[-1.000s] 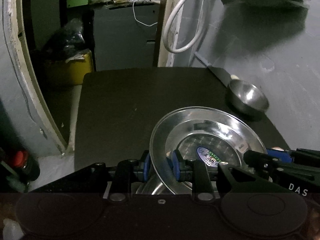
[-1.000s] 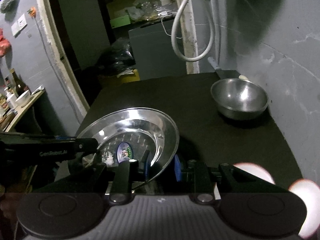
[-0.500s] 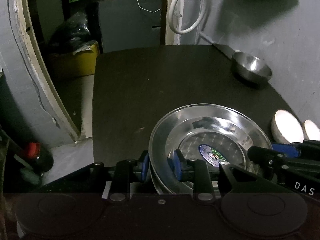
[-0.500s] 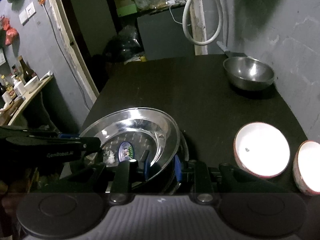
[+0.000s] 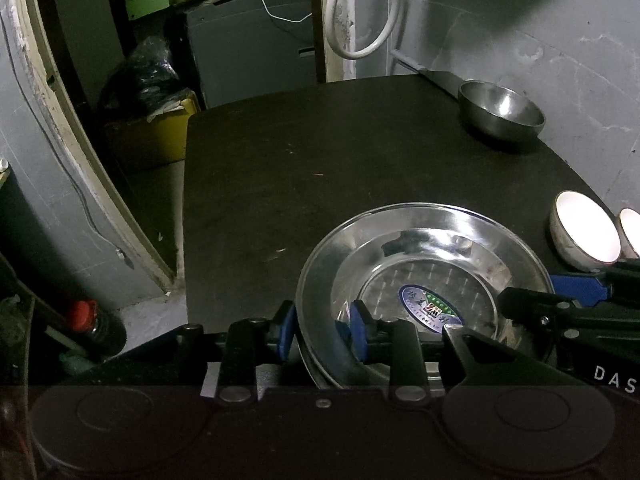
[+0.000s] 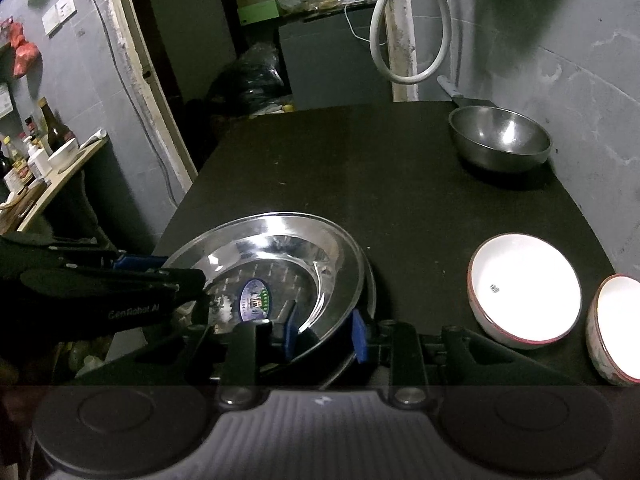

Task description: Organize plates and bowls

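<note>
Left wrist view: both grippers, left gripper [image 5: 322,330] and right gripper [image 6: 322,332], have just been opening around the steel plate [image 5: 424,280] rim, the pads now loose beside it; I judge the plate is set on the stack, so next I pull both back.

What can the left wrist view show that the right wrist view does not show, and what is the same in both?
Only the left wrist view shows a dark bottle with a red cap on the floor and a yellow bin. Only the right wrist view shows a side shelf with bottles and a red bag on the wall. Both show the stacked shiny steel plates between both grippers' jaws, the steel bowl, two white bowls with red rims and the black table.
</note>
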Available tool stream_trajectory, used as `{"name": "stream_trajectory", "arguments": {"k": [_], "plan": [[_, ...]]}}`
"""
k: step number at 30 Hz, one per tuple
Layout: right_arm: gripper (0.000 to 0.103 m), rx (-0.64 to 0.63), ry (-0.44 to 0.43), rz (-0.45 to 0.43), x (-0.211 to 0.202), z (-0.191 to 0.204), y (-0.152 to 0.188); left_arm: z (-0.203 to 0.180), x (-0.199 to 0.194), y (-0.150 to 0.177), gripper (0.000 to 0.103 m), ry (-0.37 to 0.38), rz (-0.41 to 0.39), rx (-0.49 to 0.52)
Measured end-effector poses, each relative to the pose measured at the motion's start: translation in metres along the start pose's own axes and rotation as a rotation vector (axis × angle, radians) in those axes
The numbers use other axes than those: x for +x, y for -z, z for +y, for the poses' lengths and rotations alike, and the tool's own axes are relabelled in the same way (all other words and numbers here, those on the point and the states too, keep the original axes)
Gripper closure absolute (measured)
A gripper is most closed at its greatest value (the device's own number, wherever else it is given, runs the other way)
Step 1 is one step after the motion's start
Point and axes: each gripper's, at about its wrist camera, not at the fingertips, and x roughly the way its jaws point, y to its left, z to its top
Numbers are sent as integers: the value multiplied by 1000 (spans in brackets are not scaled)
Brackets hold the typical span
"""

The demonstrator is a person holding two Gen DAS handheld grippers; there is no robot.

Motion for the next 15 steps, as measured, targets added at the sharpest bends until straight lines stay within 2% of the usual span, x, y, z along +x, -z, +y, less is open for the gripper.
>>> {"name": "stream_trajectory", "arguments": {"k": [9,12,14,15], "plan": [[67,-10,-10,3,-1,1,1,-2,-1,1,71,6,-3,1],[63,-14,-13,5,-2,1,2,-2,-3,2,71,9,-3,-4],[59,-17,-14,5,-3,1,3,-2,-3,2,67,4,1,-8],[53,-17,-14,7,-4,1,4,-2,-4,2,66,-1,3,-12]]}}
